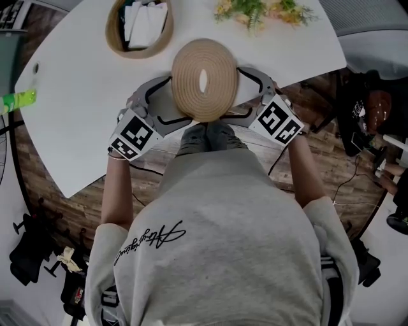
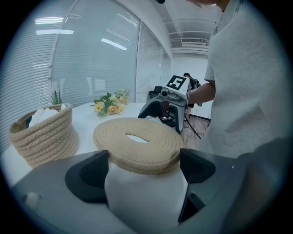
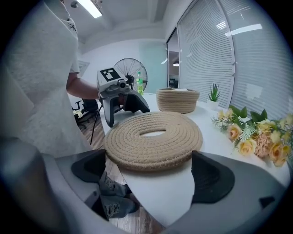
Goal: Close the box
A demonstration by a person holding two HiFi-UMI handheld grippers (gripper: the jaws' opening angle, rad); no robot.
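A round rope lid with a slot in its middle lies flat on the white bench, at the corner nearest the person. The open rope basket it belongs to stands beyond the lid and to its left, well apart from it, with white things inside. A bunch of yellow flowers lies beyond the lid to its right.

The left hand-held gripper sits at the lid's left side. Its jaws stand wide apart, with the lid's near rim between them. The pads are just beside the rope, and I cannot tell whether they touch it.

The right hand-held gripper sits at the lid's right side, facing the left one across it. Its jaws are also wide apart around the rim on that side, clamping nothing.

A green bottle lies far left of the lid, at the bench edge.
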